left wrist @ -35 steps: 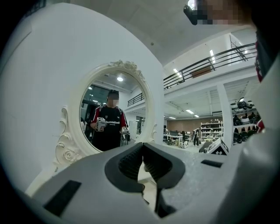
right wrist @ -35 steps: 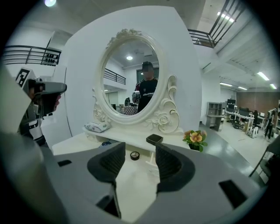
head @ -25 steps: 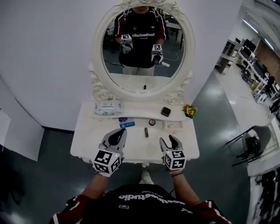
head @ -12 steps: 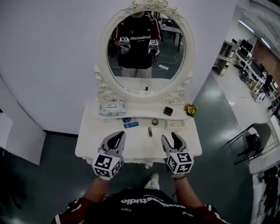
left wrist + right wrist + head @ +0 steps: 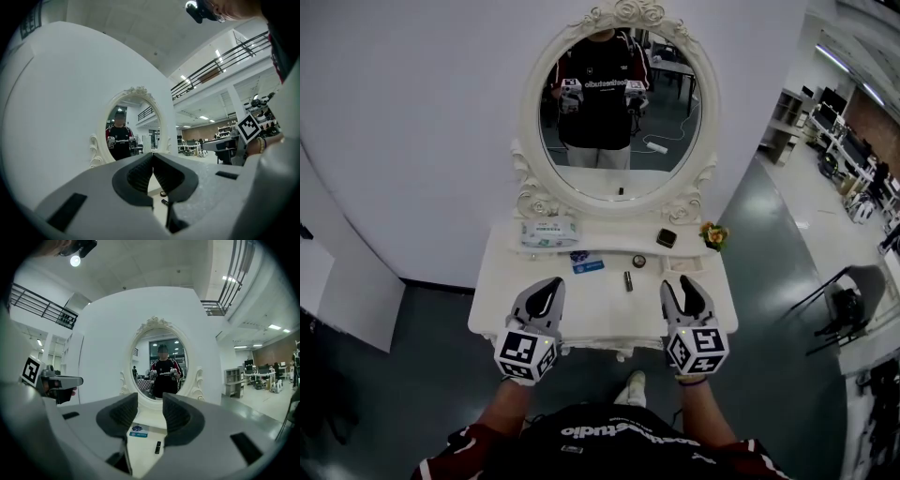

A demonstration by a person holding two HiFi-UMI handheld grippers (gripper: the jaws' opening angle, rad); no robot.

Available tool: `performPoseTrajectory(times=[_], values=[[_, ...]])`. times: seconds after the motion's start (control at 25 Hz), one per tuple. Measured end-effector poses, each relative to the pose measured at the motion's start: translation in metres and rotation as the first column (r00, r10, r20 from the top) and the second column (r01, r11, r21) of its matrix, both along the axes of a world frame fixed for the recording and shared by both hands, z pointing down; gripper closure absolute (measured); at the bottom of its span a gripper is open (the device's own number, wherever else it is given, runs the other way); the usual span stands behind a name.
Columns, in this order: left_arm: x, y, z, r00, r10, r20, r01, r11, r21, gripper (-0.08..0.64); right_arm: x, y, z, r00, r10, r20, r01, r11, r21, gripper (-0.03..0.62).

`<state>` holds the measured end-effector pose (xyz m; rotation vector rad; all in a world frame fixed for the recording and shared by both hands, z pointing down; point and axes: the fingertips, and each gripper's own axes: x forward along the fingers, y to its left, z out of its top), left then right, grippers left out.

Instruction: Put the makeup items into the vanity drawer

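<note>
On the white vanity top [image 5: 600, 305] lie a dark lipstick tube [image 5: 628, 280], a small round pot [image 5: 638, 262], a black compact [image 5: 667, 238] and a blue packet [image 5: 587, 264]. My left gripper [image 5: 547, 287] hovers over the front left edge, jaws together and empty. My right gripper [image 5: 687, 287] hovers over the front right edge; its jaws are closing with nothing between them. The right gripper view shows the right gripper [image 5: 150, 401] pointing at the blue packet [image 5: 138, 430] and the tube [image 5: 158, 446]. The left gripper [image 5: 153, 157] points at the pot [image 5: 162, 193]. No drawer front shows.
An oval mirror [image 5: 619, 112] in an ornate white frame rises behind the top, reflecting the person and both grippers. A wipes pack [image 5: 548, 232] lies at the back left, and a small flower pot [image 5: 712, 234] at the back right. Dark floor surrounds the vanity.
The head view has drifted, so the vanity sits slightly further right and higher. Both grippers stay over the front edge. The right jaws look narrower than before.
</note>
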<state>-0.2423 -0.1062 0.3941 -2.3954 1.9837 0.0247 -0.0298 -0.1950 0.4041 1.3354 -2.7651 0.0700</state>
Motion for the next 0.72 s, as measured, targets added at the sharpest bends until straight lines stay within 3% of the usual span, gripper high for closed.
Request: performPoseTrajectory(times=[0.48,0.72], values=[[0.006,0.003,0.002,1.0,0.011,-0.014,-0.011,1.0,0.002,0.554,0.009,0.007,-0.01,0.999,0.048,0.015,-0.049,0.998,0.03,0.565],[0.009,0.005,0.003,1.0,0.021,-0.02,-0.021,1.0,0.001,0.554,0.008,0.011,-0.01,0.999,0.044,0.018,-0.045,0.999,0.028,0.589]])
